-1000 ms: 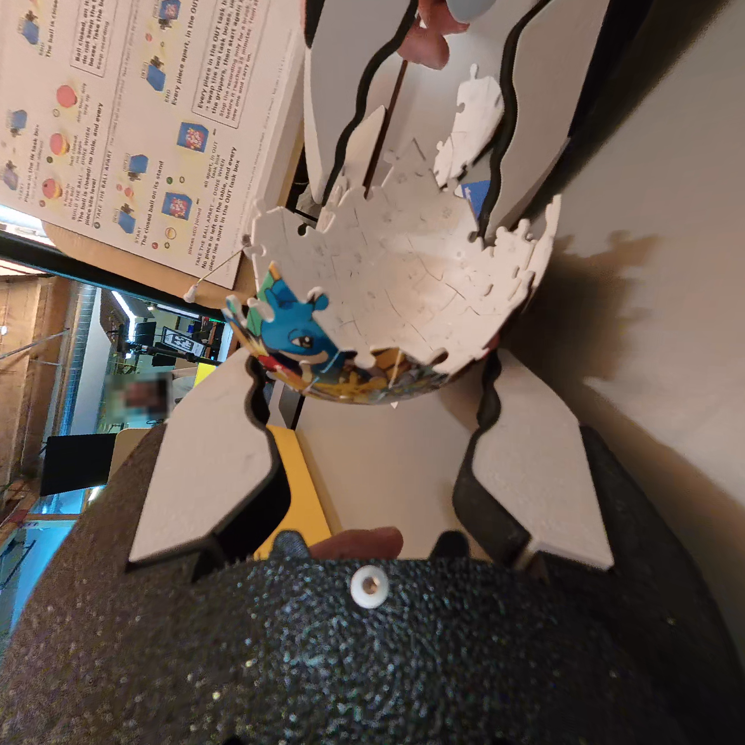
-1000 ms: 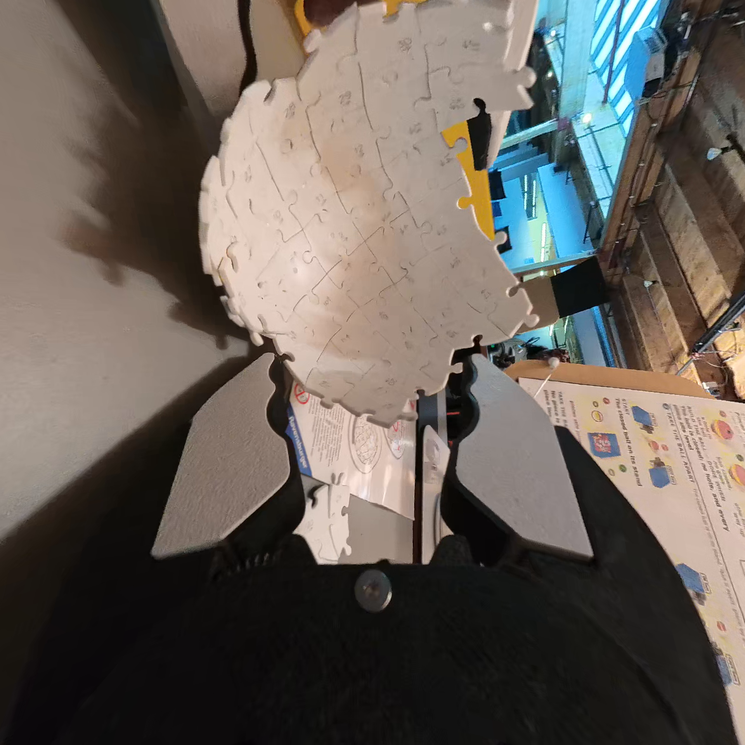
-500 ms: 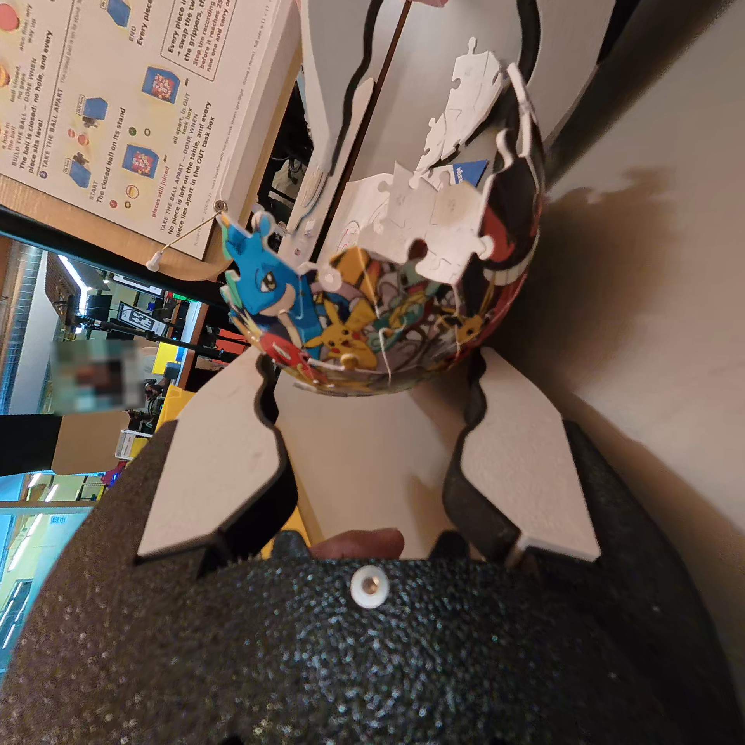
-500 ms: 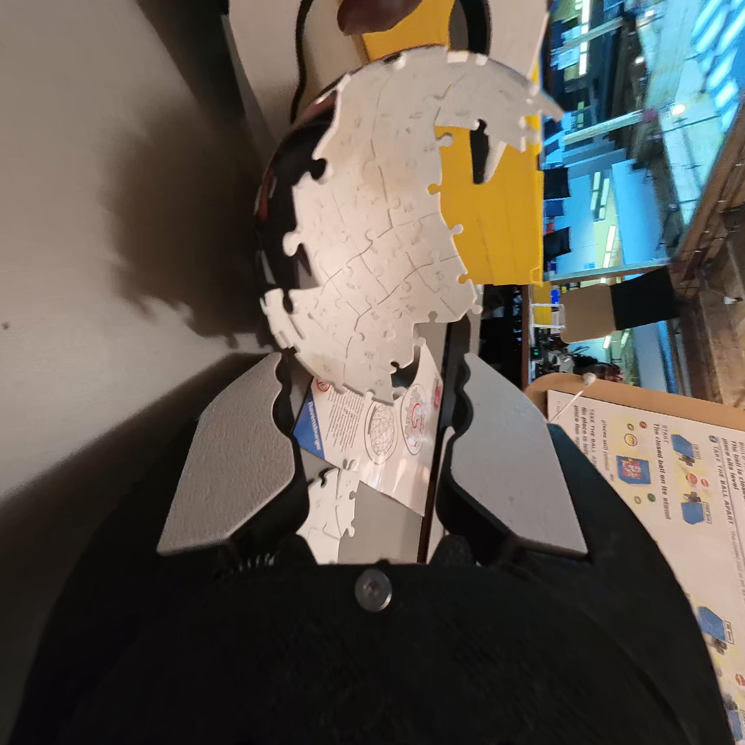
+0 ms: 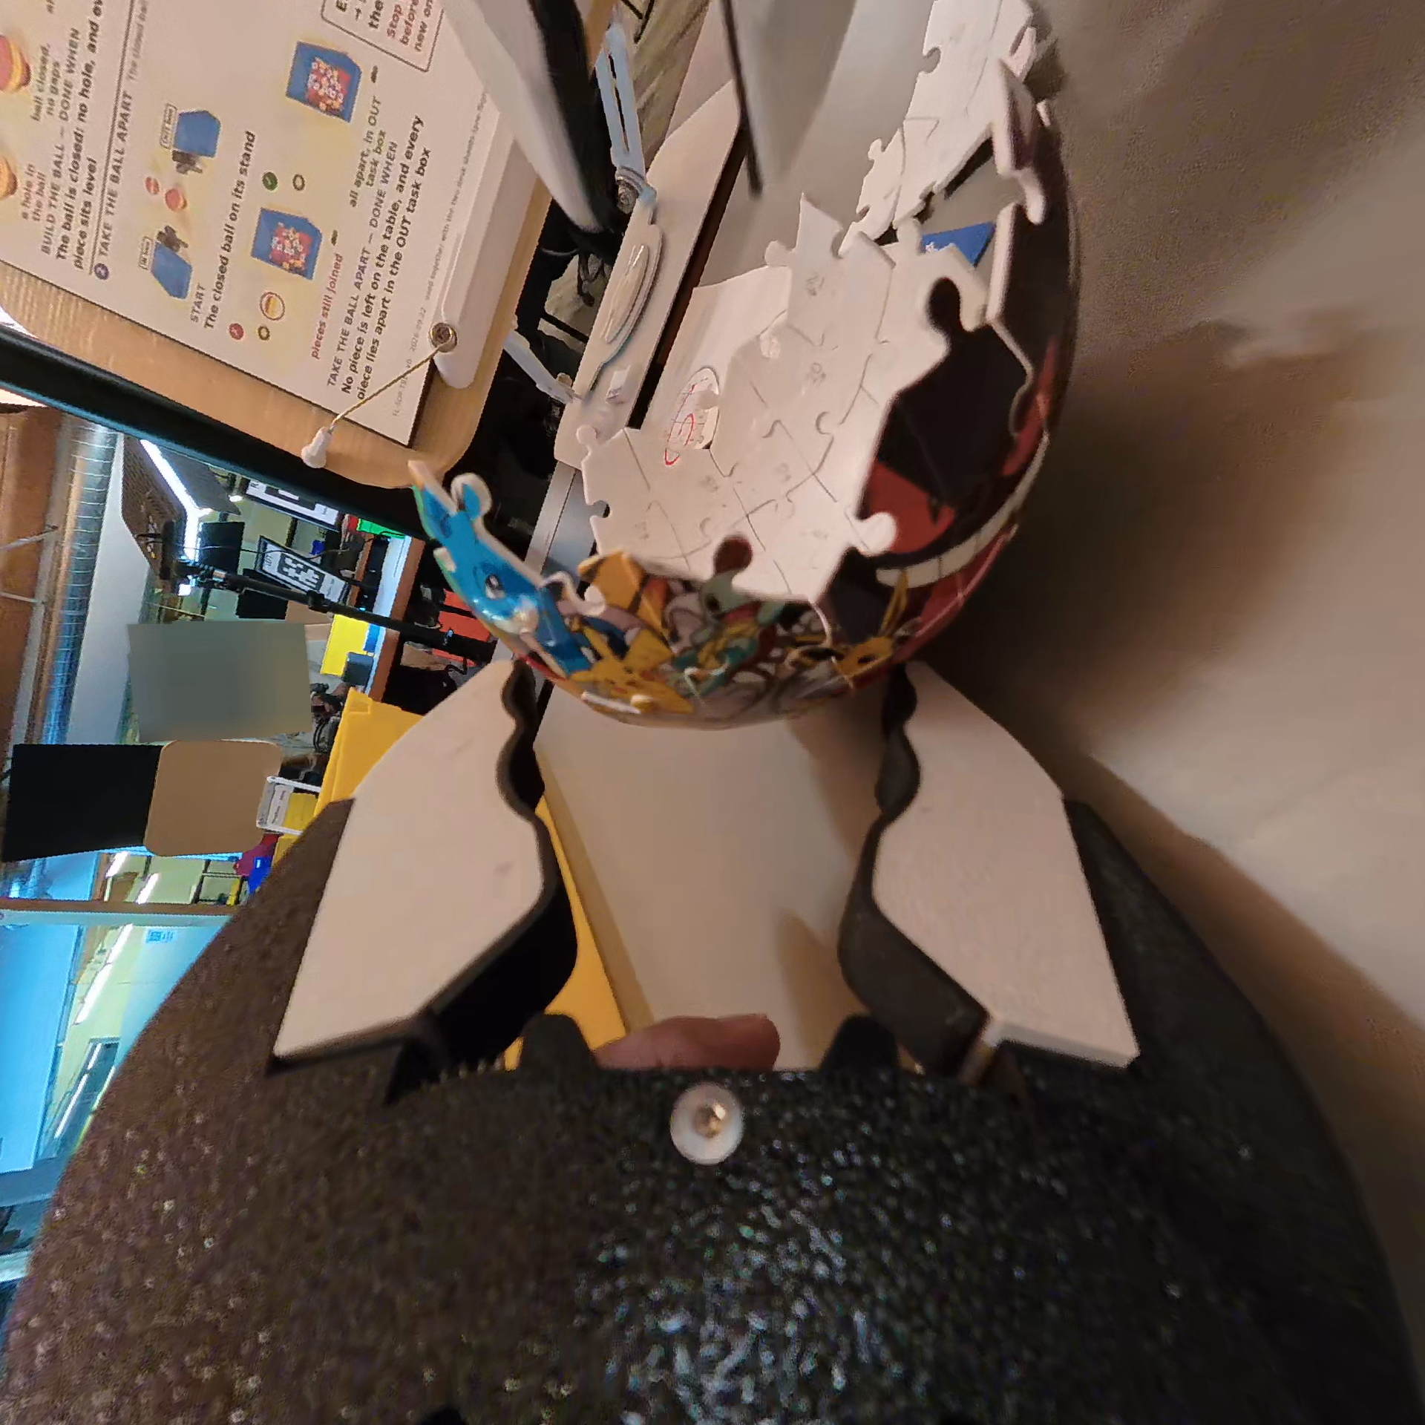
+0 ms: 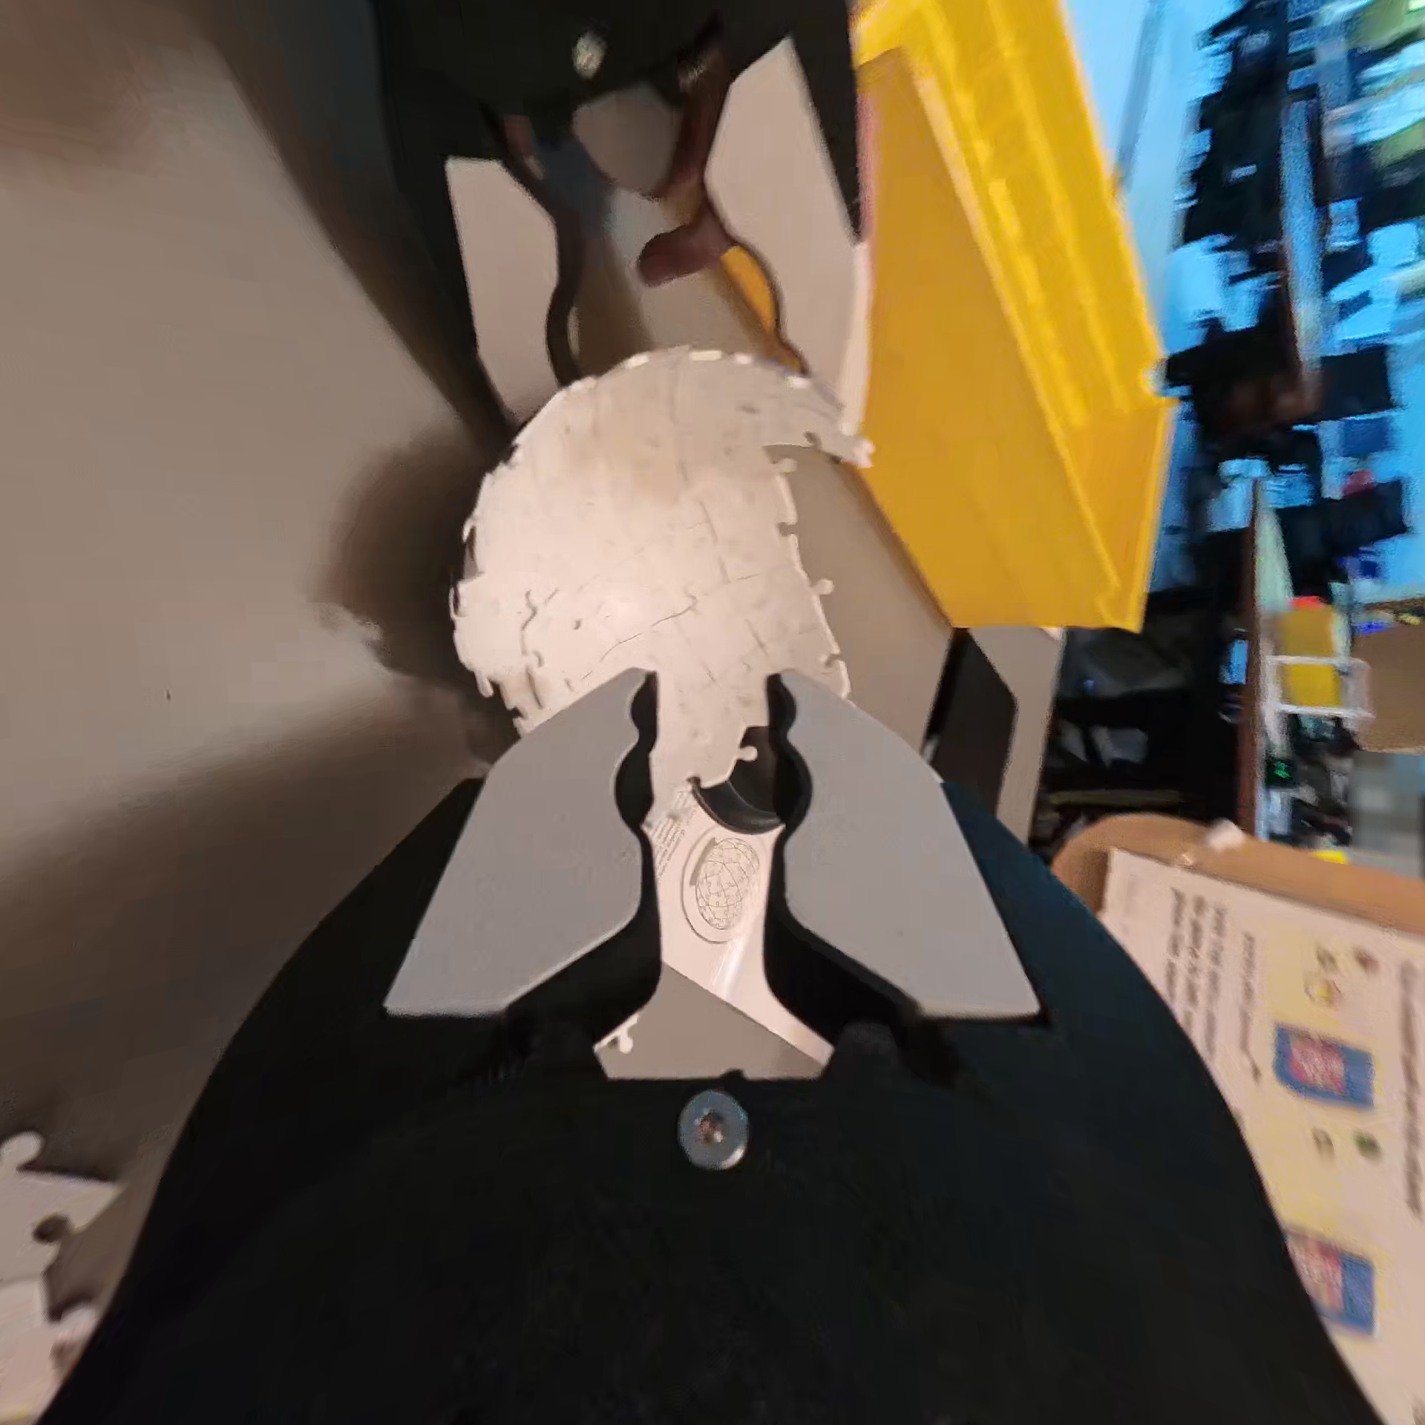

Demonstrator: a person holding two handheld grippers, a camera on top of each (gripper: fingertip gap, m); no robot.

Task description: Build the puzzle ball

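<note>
The puzzle ball is a half-built shell [image 5: 771,432], white inside and printed with colourful cartoon figures outside. My left gripper [image 5: 705,678] is shut on its lower curved part and holds it next to the beige table [image 5: 1234,540]. In the right wrist view the shell [image 6: 632,555] shows its white inside, with the left gripper's fingers [image 6: 501,254] behind it. My right gripper [image 6: 709,682] has its jaws narrowed around the shell's near rim. The view is blurred, so I cannot tell if they pinch it. The right gripper's fingers [image 5: 532,100] show at the top of the left wrist view.
A white leaflet [image 6: 717,887] lies on the table under the right gripper. A loose white puzzle piece [image 6: 38,1218] lies at the bottom left. A yellow bin [image 6: 1002,385] stands behind the shell. An instruction board [image 5: 231,193] stands at the table's edge. There is about 9 cm between the tips of the two grippers. My right tips are roughly 15 cm from the loose white puzzle piece [image 6: 38,1218].
The shell has turned in the left gripper, from its white inside facing the camera to side-on with the printed outside showing. The right gripper's jaws have narrowed from wide open.
</note>
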